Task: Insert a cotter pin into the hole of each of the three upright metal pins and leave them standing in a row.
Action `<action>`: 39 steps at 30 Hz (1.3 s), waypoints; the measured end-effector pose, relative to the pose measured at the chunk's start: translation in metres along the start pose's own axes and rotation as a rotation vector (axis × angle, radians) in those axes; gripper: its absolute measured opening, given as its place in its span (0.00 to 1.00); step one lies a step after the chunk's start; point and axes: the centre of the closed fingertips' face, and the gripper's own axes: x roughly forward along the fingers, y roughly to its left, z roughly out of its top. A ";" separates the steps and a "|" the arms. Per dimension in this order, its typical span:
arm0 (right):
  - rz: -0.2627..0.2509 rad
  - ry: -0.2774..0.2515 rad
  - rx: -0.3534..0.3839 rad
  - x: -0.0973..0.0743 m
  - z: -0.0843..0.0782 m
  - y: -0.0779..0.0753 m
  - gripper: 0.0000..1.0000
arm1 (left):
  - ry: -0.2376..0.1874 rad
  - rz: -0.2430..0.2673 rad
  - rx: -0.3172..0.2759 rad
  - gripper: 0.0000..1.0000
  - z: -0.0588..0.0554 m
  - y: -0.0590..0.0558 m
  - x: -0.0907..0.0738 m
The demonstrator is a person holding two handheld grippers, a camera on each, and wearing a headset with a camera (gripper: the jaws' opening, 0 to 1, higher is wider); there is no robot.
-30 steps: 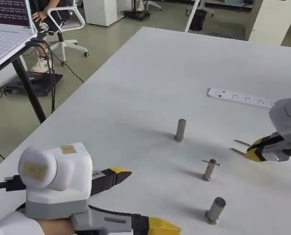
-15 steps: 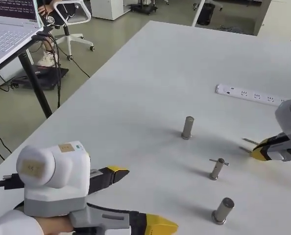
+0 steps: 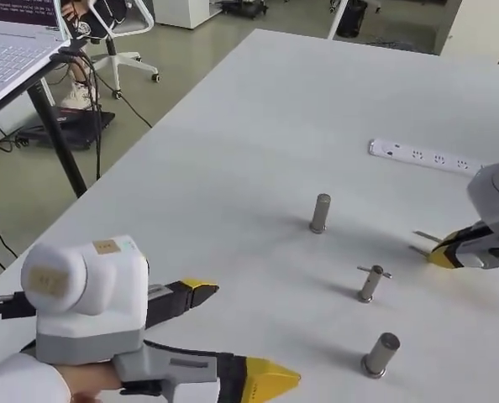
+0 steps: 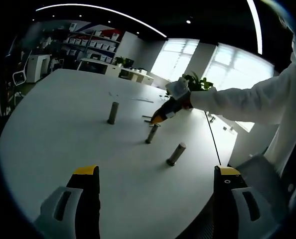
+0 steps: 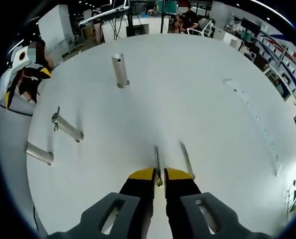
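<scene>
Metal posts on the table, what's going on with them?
A person is working with two hand-held grippers. Three metal posts stand on the white table. The middle post already has a pin through its top; the far post and the near post have none. The right gripper is shut on another pin, low over the table beside the posts. The left gripper is open and holds nothing.

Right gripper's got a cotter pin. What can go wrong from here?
1. The right gripper pinches the cotter pin only at its end, so it could twist or slip.
2. The spare cotter pin lies beside the jaws and may get knocked.
3. The far upright pin stands unsupported, so insertion could tip it.
</scene>
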 end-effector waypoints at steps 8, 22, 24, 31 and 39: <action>-0.018 0.003 -0.077 0.001 0.002 0.002 0.00 | -0.014 -0.018 0.014 0.92 0.002 -0.008 -0.002; -0.029 -0.001 -0.059 -0.013 0.009 0.011 0.00 | -0.002 -0.020 0.046 0.94 -0.002 -0.017 -0.002; -0.033 -0.016 -0.069 -0.019 0.013 0.013 0.00 | -0.001 -0.012 0.053 0.94 -0.001 -0.016 -0.001; -0.028 -0.092 -0.116 -0.050 0.026 0.033 0.00 | -0.016 -0.008 0.082 0.91 0.007 -0.018 0.007; -0.077 -0.188 -0.168 -0.078 0.028 0.054 0.00 | 0.000 -0.036 0.093 0.80 0.012 -0.025 0.027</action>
